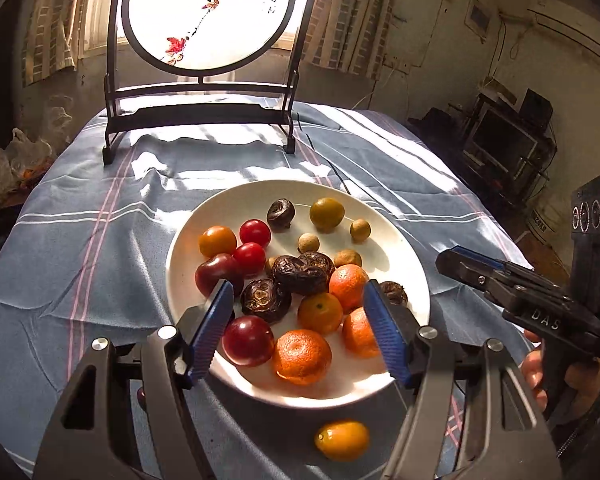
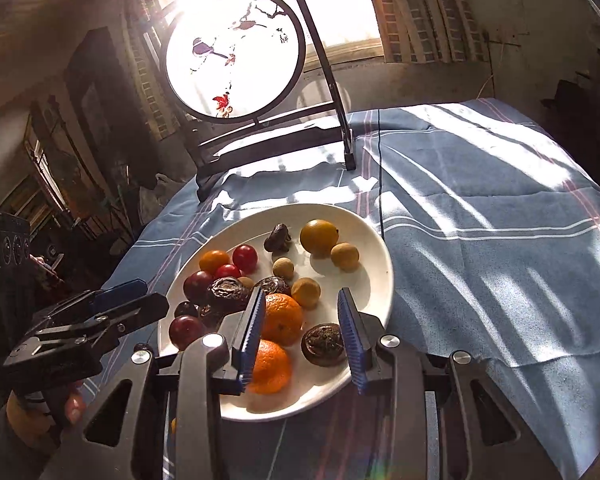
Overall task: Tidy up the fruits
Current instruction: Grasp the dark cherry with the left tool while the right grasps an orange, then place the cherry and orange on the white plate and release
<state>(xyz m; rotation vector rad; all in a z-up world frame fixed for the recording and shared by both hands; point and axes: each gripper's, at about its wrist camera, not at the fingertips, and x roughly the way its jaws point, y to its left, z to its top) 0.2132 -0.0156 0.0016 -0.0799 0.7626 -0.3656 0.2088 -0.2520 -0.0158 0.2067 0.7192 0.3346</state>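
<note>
The white plate sits on the blue cloth over the worktop, full of fruits. The left tongs gape wide above the plate's near side, holding nothing. The right tongs are wide too, over 2 oranges. 1 yellow kumquat lies off the plate, just beside its near rim.

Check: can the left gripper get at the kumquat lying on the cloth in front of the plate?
Probably yes. The kumquat sits alone on the cloth, clear of the plate, and the left gripper is open and empty above it.

Both hand-held grippers, left and right, gape.
</note>
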